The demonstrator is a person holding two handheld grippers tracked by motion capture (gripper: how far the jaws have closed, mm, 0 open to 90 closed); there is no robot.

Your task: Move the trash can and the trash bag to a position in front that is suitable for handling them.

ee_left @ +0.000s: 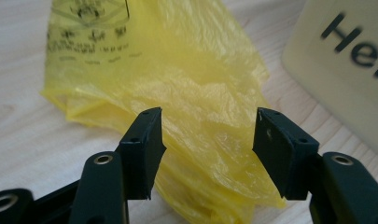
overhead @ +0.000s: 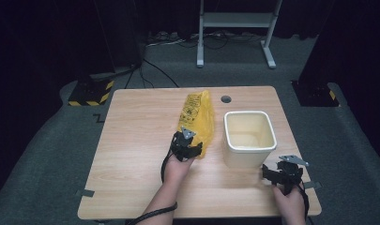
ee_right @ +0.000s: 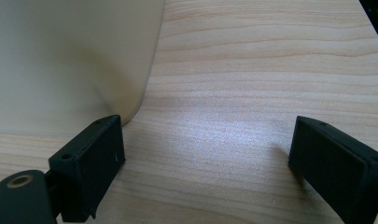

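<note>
A crumpled yellow plastic bag (overhead: 197,115) with black print lies on the wooden table (overhead: 131,154), just left of a cream square bin (overhead: 247,159) that stands upright and looks empty. My left gripper (overhead: 189,142) is at the bag's near end. In the left gripper view its jaws (ee_left: 207,135) stand apart, with the bag (ee_left: 200,88) lying between them and not squeezed; the bin (ee_left: 345,84) is at the right. My right gripper (overhead: 277,170) rests near the bin's front right corner. Its jaws (ee_right: 205,149) are wide open over bare wood, beside the bin wall (ee_right: 70,60).
A round cable hole (overhead: 226,99) sits in the table behind the bin. Beyond the table are a white frame's legs (overhead: 234,42), cables, and black-and-yellow striped bases (overhead: 91,93) on grey floor. Bare wood spreads left of the bag.
</note>
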